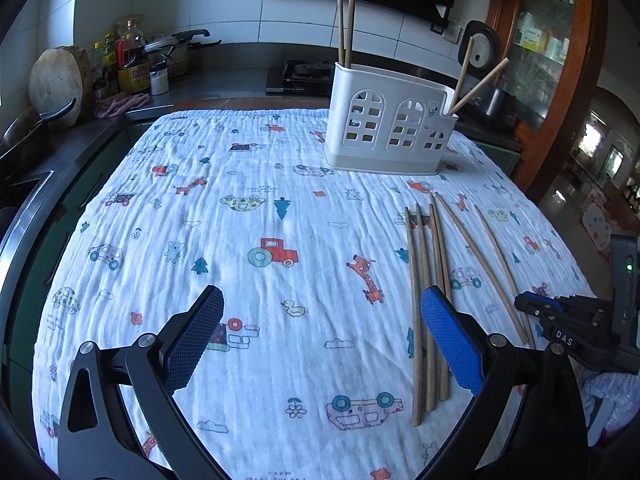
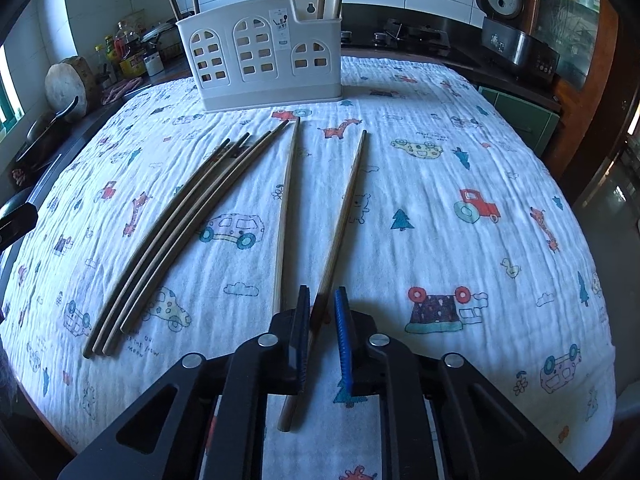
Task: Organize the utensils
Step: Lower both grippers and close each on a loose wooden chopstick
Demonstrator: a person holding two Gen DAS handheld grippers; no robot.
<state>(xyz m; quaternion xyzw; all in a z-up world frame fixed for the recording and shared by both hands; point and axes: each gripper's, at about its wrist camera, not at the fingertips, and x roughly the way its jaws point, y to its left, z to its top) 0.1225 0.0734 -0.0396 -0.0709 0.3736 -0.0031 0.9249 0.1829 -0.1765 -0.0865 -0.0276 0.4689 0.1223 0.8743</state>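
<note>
A white utensil holder (image 1: 390,122) stands at the far side of the cloth-covered table, with two chopsticks upright in its left end and two in its right end. It also shows in the right wrist view (image 2: 262,54). Several wooden chopsticks (image 1: 430,280) lie on the cloth. My left gripper (image 1: 320,340) is open and empty, its right finger over the loose bundle. My right gripper (image 2: 322,338) has its pads narrowly around one chopstick (image 2: 340,224) that lies on the cloth; a bundle (image 2: 180,232) and a single chopstick (image 2: 286,208) lie to its left.
The table carries a white cloth (image 1: 240,240) printed with cars and animals. A kitchen counter with bottles (image 1: 132,64), a pot and a cutting board (image 1: 56,84) runs behind and to the left. A rice cooker (image 2: 504,8) and a wooden cabinet stand at the right.
</note>
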